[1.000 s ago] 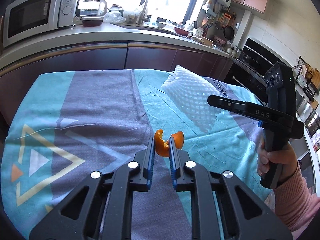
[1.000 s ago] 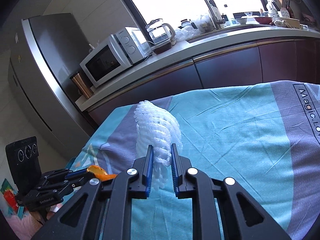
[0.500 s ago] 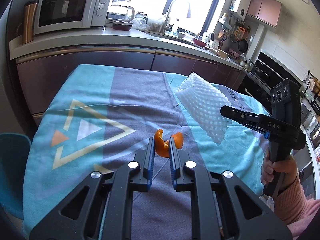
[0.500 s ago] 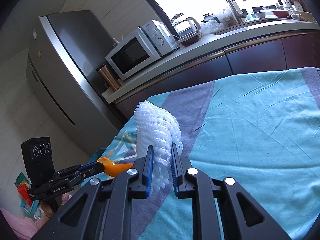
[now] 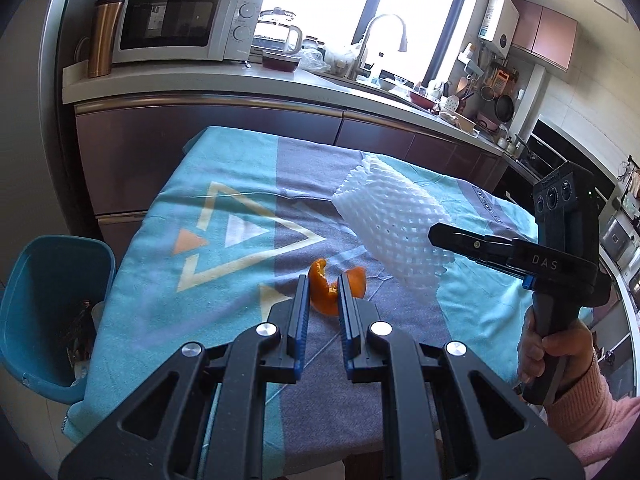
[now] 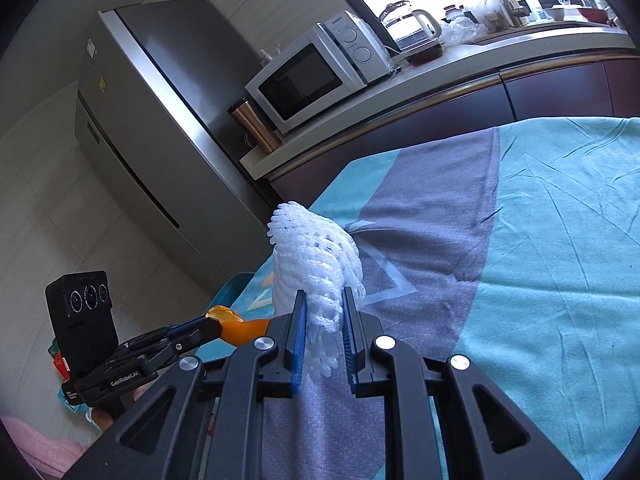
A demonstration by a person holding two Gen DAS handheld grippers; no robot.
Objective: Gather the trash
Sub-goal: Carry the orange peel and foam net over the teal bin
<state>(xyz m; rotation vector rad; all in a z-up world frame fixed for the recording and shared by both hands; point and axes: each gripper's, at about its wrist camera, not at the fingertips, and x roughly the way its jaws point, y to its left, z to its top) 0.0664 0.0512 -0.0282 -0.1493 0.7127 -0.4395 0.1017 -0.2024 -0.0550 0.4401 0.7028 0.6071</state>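
My left gripper (image 5: 323, 286) is shut on a curled orange peel (image 5: 326, 294) and holds it above the tablecloth. It also shows in the right wrist view (image 6: 208, 326) with the peel (image 6: 240, 327) at its tips. My right gripper (image 6: 324, 308) is shut on a white foam fruit net (image 6: 312, 264) and holds it in the air; in the left wrist view the right gripper (image 5: 436, 236) has the net (image 5: 394, 226) hanging from it. A blue trash bin (image 5: 48, 312) stands on the floor at the table's left end, with some trash inside.
The table carries a teal and grey cloth (image 5: 224, 280). Behind it runs a kitchen counter (image 5: 240, 84) with a microwave (image 5: 180, 22), a copper tumbler (image 5: 102, 36) and a kettle. A steel fridge (image 6: 160, 128) stands past the table's end.
Both grippers have swung left along the table with their loads still held. The blue bin has come into the left wrist view.
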